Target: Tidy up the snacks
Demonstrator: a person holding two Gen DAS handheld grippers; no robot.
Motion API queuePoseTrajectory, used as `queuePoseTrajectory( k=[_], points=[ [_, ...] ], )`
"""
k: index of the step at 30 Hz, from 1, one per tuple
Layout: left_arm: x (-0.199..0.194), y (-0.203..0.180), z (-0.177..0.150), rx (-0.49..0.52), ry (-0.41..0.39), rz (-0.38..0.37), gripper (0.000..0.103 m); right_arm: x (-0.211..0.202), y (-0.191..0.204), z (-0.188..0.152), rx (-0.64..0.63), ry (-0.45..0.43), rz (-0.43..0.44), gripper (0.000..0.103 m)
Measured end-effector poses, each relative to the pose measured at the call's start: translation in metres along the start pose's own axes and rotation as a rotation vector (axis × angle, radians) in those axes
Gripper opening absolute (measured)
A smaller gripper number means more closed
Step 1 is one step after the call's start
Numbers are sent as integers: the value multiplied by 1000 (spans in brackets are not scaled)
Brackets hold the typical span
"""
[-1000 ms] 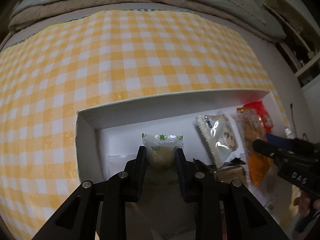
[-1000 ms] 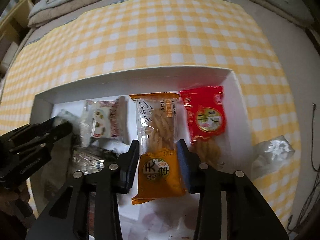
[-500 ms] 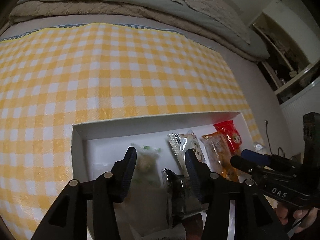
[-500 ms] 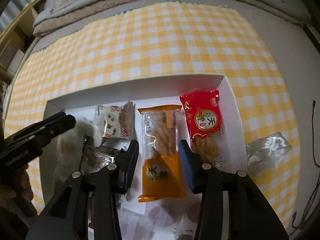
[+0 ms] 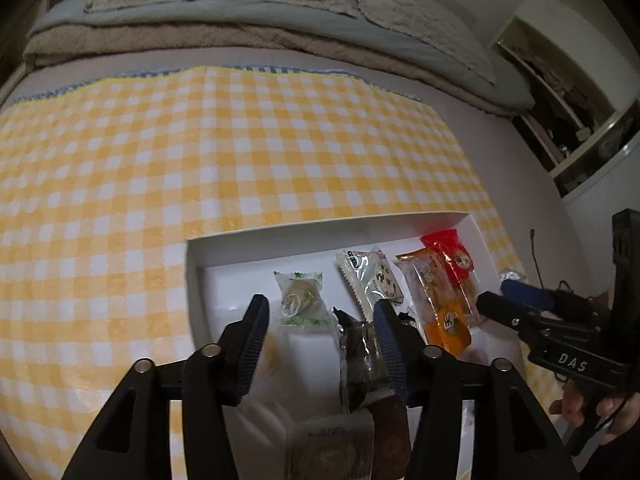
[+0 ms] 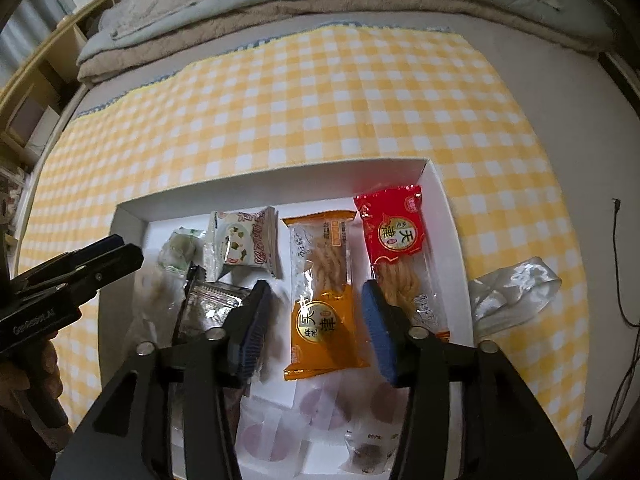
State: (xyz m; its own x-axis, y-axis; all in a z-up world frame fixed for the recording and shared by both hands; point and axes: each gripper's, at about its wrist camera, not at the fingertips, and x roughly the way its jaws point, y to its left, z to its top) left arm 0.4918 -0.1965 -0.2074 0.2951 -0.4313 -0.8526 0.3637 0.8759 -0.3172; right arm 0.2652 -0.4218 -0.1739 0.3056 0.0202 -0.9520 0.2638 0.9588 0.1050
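A shallow white box (image 6: 132,216) (image 5: 320,228) on the yellow checked cloth holds a row of snacks. From left lie a clear green-printed pastry packet (image 5: 301,298) (image 6: 178,254), a white packet (image 6: 244,244) (image 5: 370,278), an orange twist packet (image 6: 324,292) (image 5: 438,300) and a red twist packet (image 6: 394,236) (image 5: 454,256). My left gripper (image 5: 320,328) hovers above the pastry packet, jaws opening, nothing between them. My right gripper (image 6: 316,324) hangs over the orange packet, jaws opening, pads clear of it.
A dark foil packet (image 6: 208,300) (image 5: 356,356) and several pale wrapped sweets (image 6: 280,428) lie at the box's near side. Crumpled clear plastic (image 6: 512,292) sits right of the box. A folded blanket (image 5: 240,40) borders the far edge; a cable (image 6: 624,280) trails at right.
Both grippers let go of their packets, the left of the pastry and the right of the orange twists, widened their jaws and rose away from the box.
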Motion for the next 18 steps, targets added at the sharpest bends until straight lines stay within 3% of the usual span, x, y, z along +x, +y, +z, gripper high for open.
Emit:
queuePoseTrajectory(
  k=[3,8,13,18],
  points=[
    [-17,-6,-6,19,-19,16,70,-11,4,-1,-17,-40,-13,68],
    [-46,-17,-24,44,-44,56,103,-31,2,-4,-11,-97,-19,84],
    [-76,-33,-40,83,-70,65,103,-52,-4,-8,7,-149,-41,102],
    [-112,-43,-58,105,-110,84,103,-77,-2,-18,8,-211,-38,103]
  ],
)
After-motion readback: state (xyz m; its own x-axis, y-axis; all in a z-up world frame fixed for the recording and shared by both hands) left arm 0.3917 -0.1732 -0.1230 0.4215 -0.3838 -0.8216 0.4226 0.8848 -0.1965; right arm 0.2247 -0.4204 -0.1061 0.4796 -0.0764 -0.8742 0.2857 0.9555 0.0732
